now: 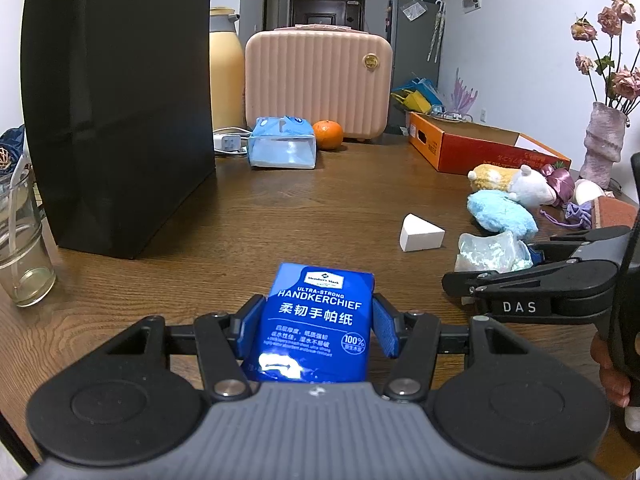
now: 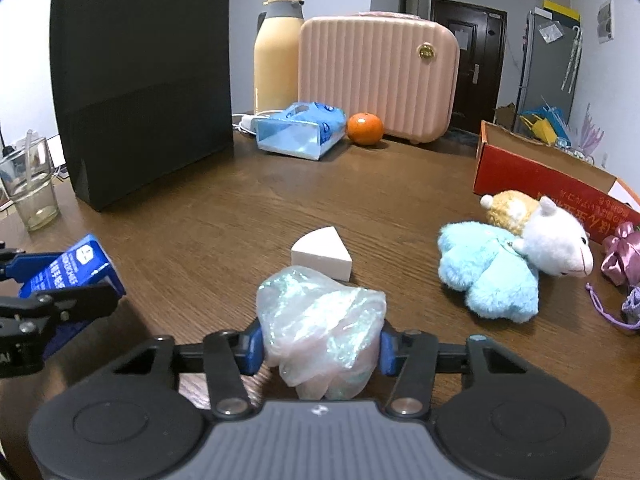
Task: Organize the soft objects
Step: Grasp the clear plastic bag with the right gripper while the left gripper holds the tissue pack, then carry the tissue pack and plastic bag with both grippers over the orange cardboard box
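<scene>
Brown wood-grain table [image 1: 280, 208] carries everything. Left wrist view, left to right: clear glass cup [image 1: 22, 256] at 9 o'clock on the table edge, tall black paper bag [image 1: 120, 104] standing upright at 10 o'clock, yellow thermos [image 1: 226, 76] behind it. At 12 o'clock a blue-and-clear tissue pack [image 1: 282, 144] lies on its side, an orange [image 1: 328, 134] just beside it, both in front of the pink ribbed case [image 1: 318, 80].

Left gripper [image 1: 316, 328] is clamped on a blue handkerchief pack [image 1: 316, 320]; blue pads press both its sides, pack at 6 o'clock, its far end low near the table, contact unclear.

White wedge sponge [image 1: 420, 233] sits on the table at 2 o'clock, apart from everything. Further right, an orange cardboard box [image 1: 480, 148] at 1 o'clock, with a plush toy [image 1: 504, 204] (blue body, white head, yellow part) lying in front of it. Pink vase [image 1: 604, 144] with dried flowers at 3 o'clock.

Right wrist view: left gripper and its blue pack show at 9 o'clock. Right gripper [image 2: 322, 344] is closed around a crumpled iridescent plastic bag [image 2: 320, 320], fingers squeezing it from both sides, at 6 o'clock, raised off the table or not, cannot tell. Wedge sponge sits just behind the bag. Plush toy at 3 o'clock, purple ribbon bow [image 2: 620, 256] and a lilac drawstring pouch [image 2: 632, 304] at the right edge.
</scene>
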`<state>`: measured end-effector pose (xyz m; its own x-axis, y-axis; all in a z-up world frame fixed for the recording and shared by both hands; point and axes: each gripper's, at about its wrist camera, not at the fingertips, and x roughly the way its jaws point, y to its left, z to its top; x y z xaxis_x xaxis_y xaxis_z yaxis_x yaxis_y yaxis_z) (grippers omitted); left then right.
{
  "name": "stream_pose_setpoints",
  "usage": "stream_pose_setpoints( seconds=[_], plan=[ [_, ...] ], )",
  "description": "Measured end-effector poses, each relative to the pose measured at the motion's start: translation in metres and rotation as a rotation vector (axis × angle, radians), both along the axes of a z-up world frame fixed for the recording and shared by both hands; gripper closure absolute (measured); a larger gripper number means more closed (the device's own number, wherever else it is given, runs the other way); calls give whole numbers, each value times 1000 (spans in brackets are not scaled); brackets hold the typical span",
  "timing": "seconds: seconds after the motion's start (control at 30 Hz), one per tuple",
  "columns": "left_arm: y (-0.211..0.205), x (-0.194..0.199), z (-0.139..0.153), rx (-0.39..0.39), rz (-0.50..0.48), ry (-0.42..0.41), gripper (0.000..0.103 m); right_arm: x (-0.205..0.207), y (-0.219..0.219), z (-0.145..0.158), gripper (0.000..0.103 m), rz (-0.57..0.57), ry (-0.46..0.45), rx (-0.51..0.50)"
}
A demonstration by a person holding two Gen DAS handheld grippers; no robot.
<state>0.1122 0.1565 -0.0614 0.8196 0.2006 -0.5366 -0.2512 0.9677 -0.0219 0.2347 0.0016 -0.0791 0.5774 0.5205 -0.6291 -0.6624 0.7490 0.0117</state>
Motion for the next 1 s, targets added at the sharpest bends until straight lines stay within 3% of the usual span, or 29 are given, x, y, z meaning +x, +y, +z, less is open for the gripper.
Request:
stream_pose_setpoints(
  seconds=[0.27,1.0],
  plan=[
    [-2,0,2,1,-5,-6,45,-5,-5,4,60,14,-19,15],
    [-40,33,35,13,-70,-83,45,15,-66,43,61,-78,-112,89]
  ],
)
